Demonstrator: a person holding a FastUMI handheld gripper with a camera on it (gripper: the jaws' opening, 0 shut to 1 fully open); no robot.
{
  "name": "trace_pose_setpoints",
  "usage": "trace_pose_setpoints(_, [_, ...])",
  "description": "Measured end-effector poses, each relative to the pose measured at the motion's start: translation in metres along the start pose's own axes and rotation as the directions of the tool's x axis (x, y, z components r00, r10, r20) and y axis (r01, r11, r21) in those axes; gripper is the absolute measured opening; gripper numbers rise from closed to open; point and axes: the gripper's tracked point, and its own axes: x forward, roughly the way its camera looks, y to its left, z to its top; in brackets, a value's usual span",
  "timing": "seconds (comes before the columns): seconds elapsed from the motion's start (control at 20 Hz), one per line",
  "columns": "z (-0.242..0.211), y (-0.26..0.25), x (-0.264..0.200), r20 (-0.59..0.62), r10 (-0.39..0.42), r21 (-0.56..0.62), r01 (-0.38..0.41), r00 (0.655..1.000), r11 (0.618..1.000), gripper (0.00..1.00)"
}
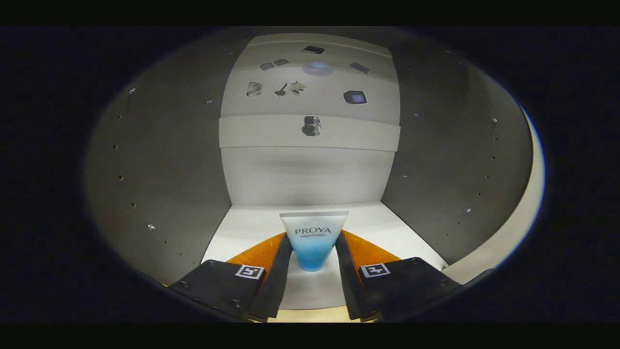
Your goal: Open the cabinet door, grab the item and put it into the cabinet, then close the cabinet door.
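Gripper (314, 252) clamps the tube (314, 240) btwn both fingers, upright w/ cap down near the cabinet floor's (387, 223) front edge, shelf (271, 132) above, walls clear either side.

the tube (314, 241) fades from white to blue at frame centre; cabinet floor (387, 228) white, side walls (160, 169) grey, small dark holes dotted.

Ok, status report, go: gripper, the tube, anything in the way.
Gripper shut on tube, both fingers pressing its sides. Tube upright, inside the cabinet over the white shelf floor. Nothing ahead of it before the back wall.
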Motion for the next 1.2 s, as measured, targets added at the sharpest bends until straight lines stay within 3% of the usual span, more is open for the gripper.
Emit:
trace_pose_setpoints(0.1, [0.000, -0.002, -0.002, 0.016, -0.005, 0.014, 0.005, 1.000, 1.000, 0.62])
trace_pose_setpoints(0.25, [0.004, 0.000, -0.010, 0.057, 0.005, 0.021, -0.006, 0.998, 1.000, 0.89])
trace_pose_setpoints(0.35, [0.010, 0.003, -0.018, 0.105, 0.019, 0.009, -0.020, 0.994, 1.000, 0.95])
trace_pose_setpoints(0.55, [0.029, 0.011, -0.056, 0.226, 0.046, -0.024, -0.042, 0.973, 0.999, 0.97])
trace_pose_setpoints(0.8, [0.059, 0.008, -0.150, 0.437, 0.041, -0.027, -0.032, 0.899, 0.999, 0.97])
trace_pose_setpoints(1.0, [0.048, -0.011, -0.230, 0.509, -0.019, -0.003, 0.023, 0.861, 1.000, 0.96])
trace_pose_setpoints(1.2, [0.011, -0.045, -0.302, 0.519, -0.112, 0.019, 0.120, 0.848, 0.993, 0.97])
